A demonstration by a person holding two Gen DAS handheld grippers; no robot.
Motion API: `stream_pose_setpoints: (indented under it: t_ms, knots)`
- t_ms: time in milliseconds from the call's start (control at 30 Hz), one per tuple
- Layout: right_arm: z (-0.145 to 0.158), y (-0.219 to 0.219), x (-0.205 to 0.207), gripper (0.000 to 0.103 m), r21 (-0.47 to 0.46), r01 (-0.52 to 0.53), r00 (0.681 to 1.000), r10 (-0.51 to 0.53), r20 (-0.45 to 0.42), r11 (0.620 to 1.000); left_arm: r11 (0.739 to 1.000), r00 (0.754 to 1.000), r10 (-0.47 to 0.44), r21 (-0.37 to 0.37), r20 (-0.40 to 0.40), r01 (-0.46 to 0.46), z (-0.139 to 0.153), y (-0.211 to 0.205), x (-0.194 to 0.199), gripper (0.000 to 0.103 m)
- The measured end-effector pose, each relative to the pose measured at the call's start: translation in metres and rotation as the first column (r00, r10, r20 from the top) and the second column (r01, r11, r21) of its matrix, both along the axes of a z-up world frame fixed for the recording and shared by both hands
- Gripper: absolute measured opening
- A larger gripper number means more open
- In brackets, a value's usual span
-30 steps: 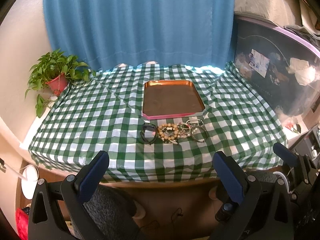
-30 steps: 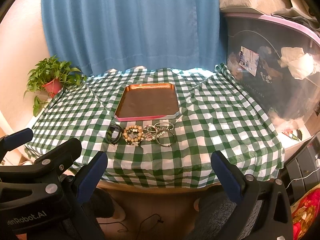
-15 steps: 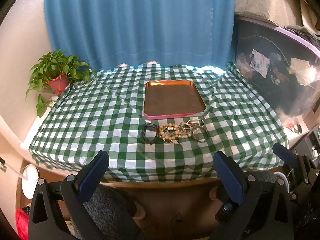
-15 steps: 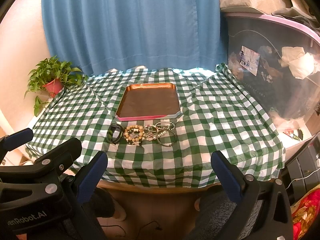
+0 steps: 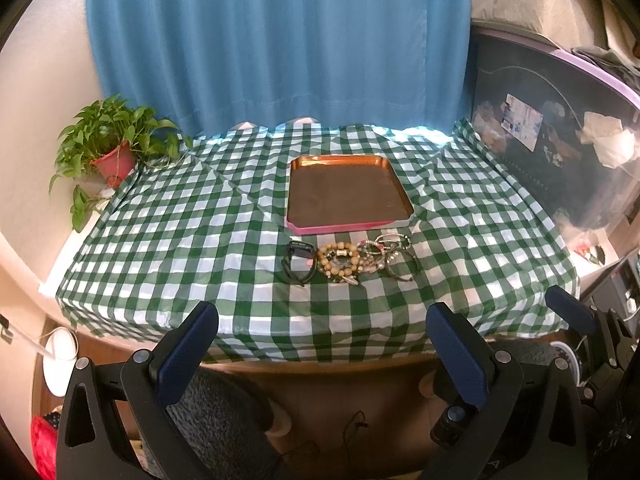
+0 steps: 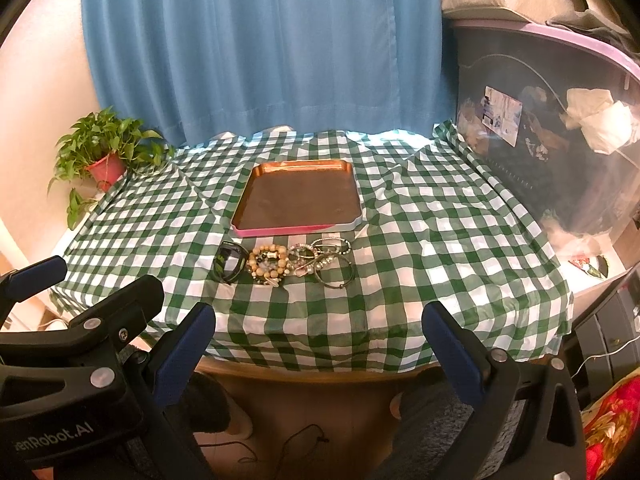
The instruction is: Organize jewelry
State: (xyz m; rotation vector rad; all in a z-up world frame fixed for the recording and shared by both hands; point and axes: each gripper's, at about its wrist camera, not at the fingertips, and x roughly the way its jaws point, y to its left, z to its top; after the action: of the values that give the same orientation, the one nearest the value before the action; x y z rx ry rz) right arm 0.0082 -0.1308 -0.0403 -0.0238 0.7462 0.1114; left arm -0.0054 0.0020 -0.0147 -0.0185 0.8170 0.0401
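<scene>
You have a copper tray (image 5: 348, 196) with a pink front rim lying flat; just before it, a black band (image 5: 298, 266), wooden bead bracelet (image 5: 339, 262) and thin bangles (image 5: 394, 256) cluster.

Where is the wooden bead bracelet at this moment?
In both views the wooden bead bracelet lies on the checked tablecloth, just in front of the tray, between the black band on its left and the tangled metal bracelets on its right.

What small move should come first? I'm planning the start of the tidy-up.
Probably advance the open right gripper toward the thin dark bangle at the row's right end. The tray behind holds nothing, and both grippers hang before the table edge.
</scene>
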Motion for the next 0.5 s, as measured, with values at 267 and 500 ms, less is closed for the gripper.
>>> stream_pose_setpoints:
  t_ms: [267, 500]
  knots:
    - [-0.015, 0.001, 0.011, 0.102, 0.01, -0.01, 1.0, 0.01, -0.015, 1.0, 1.0, 1.0, -0.007, 0.003, -0.011, 0.007, -0.018, 0.003, 0.008, 0.103]
    - [-0.051, 0.0, 0.049, 0.101, 0.014, -0.029, 0.998, 0.03, -0.062, 0.999, 0.999, 0.999, -0.027, -0.018, -0.022, 0.027, -0.064, 0.004, 0.051, 0.103]
